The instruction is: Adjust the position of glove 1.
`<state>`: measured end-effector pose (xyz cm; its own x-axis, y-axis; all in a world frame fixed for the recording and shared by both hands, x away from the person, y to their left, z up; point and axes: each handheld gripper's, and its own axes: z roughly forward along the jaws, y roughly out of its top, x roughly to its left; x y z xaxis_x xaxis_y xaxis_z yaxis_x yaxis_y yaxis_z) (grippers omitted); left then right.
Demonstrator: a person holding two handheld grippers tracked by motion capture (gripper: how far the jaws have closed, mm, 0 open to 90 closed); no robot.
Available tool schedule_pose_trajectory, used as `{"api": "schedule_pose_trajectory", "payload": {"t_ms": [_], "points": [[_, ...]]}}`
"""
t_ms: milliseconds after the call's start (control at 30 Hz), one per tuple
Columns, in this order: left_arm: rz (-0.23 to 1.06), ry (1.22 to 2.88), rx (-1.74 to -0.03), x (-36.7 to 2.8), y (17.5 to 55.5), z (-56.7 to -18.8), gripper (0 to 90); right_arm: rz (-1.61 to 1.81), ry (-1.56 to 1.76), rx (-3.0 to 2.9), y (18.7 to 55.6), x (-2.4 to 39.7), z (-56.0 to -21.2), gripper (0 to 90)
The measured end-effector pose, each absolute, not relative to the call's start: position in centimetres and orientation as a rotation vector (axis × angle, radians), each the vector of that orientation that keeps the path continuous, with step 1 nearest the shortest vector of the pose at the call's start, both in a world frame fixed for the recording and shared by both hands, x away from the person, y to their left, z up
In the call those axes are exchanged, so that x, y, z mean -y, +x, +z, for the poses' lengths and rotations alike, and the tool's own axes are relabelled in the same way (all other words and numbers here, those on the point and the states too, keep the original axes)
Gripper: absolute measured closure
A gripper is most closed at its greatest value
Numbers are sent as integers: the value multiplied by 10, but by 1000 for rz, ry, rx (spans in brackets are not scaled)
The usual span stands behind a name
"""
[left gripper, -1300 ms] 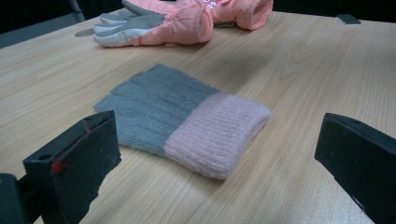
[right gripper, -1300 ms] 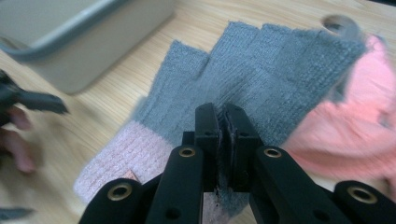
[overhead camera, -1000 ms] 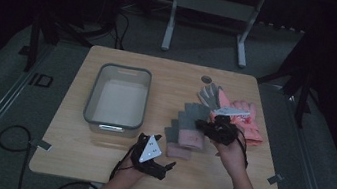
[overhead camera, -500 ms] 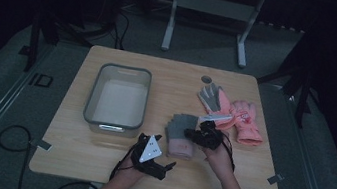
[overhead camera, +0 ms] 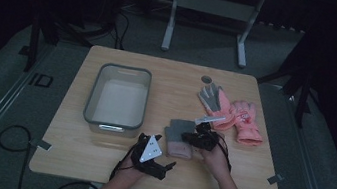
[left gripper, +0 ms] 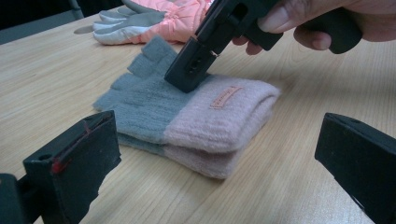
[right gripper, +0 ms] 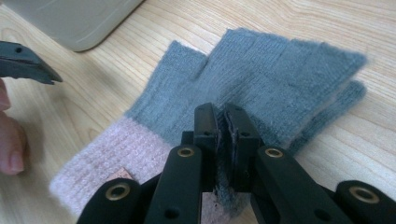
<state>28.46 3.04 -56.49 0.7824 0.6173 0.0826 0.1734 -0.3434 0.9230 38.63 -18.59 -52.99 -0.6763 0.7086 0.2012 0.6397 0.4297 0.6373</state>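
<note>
Right tongs (right gripper: 223,122) — pinched knit glove (right gripper: 261,70) fold

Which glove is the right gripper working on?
On the table, right of the grey bin, lie two glove pairs. It is the near knit pair, pinched by the right gripper: grey with pale pink cuffs, unlike the puffy pink gloves behind.
</note>
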Motion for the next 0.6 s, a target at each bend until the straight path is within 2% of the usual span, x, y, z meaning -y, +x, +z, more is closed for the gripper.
{"api": "schedule_pose_trajectory", "payload": {"t_ms": [133,433,600], "points": [[510,1898,-603,-31,285,-565,0,1085,1224,-2572,387,186,-530,839],[565,1906,-645,-29,285,-565,0,1087,1225,-2561,389,190,-538,745],[579,1904,-647,-28,284,-565,0,1068,1177,-2631,390,191,-538,753]]}}
